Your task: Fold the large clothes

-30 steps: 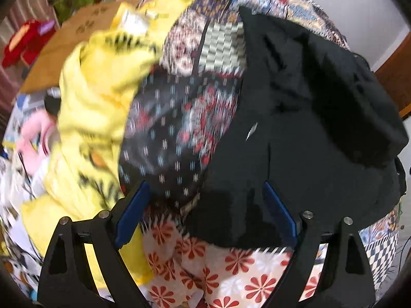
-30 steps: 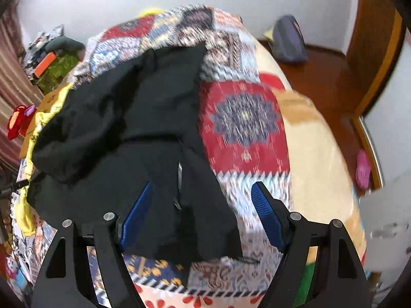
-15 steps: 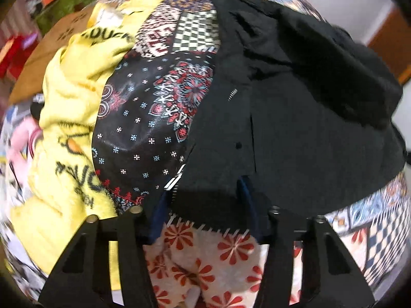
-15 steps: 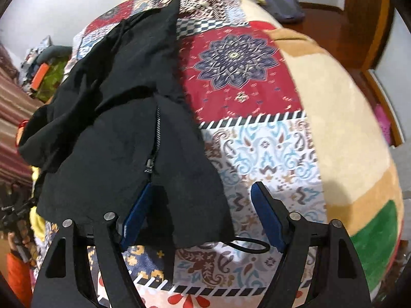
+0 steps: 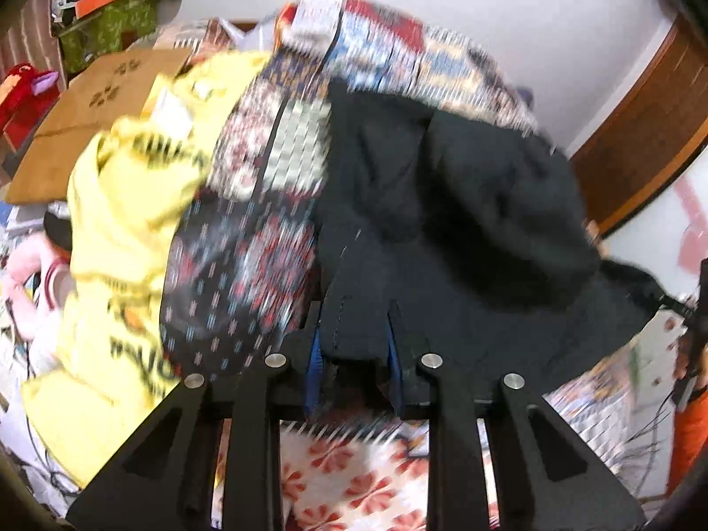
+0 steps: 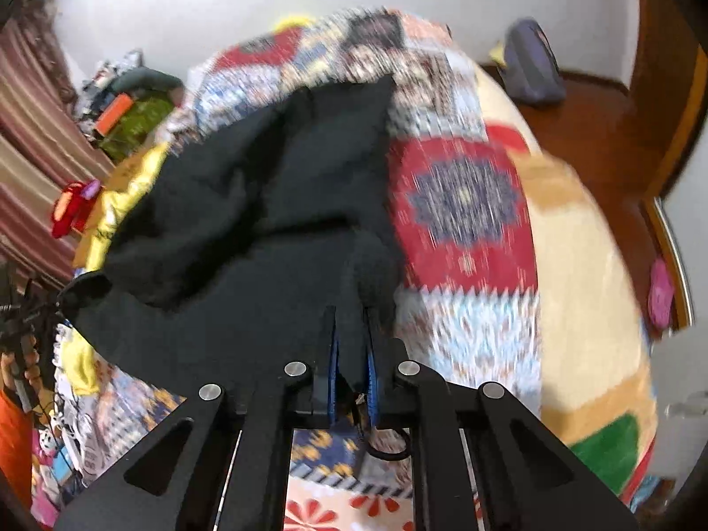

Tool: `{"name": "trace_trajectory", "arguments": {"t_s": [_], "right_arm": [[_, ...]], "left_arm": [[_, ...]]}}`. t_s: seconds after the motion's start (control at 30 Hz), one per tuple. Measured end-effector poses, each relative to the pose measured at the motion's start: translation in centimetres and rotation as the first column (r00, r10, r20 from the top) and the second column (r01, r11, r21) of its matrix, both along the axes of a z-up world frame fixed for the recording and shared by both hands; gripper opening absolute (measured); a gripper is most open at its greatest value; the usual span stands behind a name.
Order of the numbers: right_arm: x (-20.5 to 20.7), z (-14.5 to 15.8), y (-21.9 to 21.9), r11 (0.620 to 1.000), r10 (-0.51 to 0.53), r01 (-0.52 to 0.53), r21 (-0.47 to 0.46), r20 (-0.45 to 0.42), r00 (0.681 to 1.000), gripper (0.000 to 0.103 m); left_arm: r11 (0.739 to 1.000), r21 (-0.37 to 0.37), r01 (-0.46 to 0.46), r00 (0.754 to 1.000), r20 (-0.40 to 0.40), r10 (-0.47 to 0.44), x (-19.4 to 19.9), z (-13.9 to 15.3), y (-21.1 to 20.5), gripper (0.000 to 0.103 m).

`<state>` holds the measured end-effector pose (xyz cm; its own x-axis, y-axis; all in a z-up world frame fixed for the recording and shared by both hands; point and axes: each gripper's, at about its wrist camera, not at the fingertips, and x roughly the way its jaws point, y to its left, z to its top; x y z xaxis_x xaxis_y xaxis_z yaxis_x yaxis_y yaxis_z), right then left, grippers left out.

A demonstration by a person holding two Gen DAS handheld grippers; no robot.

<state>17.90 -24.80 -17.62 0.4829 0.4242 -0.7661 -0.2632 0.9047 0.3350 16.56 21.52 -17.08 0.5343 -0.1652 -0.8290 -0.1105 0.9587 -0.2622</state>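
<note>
Left gripper (image 5: 354, 345): black two-finger tool with blue pads, pinching the near hem of the black zip-front garment (image 5: 464, 230), cloth bunched between the pads.
Right gripper (image 6: 352, 363): same build, pressed together on another part of that hem, beside the zip edge.
Garment position: draped over the patchwork quilt of red, blue and white printed squares (image 6: 460, 203), near edge raised off it, far part slumped in a heap.
Garment material: soft, matte, thick-looking black fabric; deep folds, heavy drape, probably stretchy under load.
Quilt: thin printed cotton look, wrinkled, loose on the bed.
Neighbour: crumpled yellow printed cloth (image 5: 119, 230), just beside the garment's left side.
Slip risk: narrow pinch at the hem, heavy cloth hanging; likely to slide out on a fast pull.
Snag risk: black looped cord (image 6: 389, 449) below the right pads, possibly dragged along.
Fold risk: heaped far part likely to trap creases unless spread flat first.
Blur: strong in both views; fine detail uncertain.
</note>
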Motion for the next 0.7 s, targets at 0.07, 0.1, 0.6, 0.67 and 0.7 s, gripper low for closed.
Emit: {"name": "trace_trajectory", "arguments": {"t_s": [0.07,0.1,0.6,0.67,0.7], "right_arm": [[1.1,2.0,0.2,1.0,0.012,-0.013,0.011,0.038,0.999,0.008],[1.8,3.1,0.4,1.0,0.018,-0.019,0.012,0.058,0.998,0.008],[18.7,6.3,4.4,0.996,-0.005,0.015,-0.083,0.114,0.993,0.006],[21.2,4.4,4.8,0.994,-0.021,0.03,-0.103,0.079,0.997,0.004],[21.8,3.7,4.6,0.993,-0.028,0.036,-0.114,0.068,0.997,0.003]], "left_arm": [[1.0,-0.014,-0.005,0.999,0.039,0.006,1.9,2.2,-0.1,0.023],[1.0,-0.012,-0.005,0.999,0.052,0.006,3.0,3.1,-0.1,0.023],[0.986,-0.093,-0.141,0.989,0.022,0.144,20.1,3.0,4.0,0.018],[0.981,-0.103,-0.165,0.986,-0.017,0.164,22.3,0.5,5.0,0.018],[0.98,-0.099,-0.173,0.985,-0.031,0.171,22.9,-0.4,5.1,0.019]]}}
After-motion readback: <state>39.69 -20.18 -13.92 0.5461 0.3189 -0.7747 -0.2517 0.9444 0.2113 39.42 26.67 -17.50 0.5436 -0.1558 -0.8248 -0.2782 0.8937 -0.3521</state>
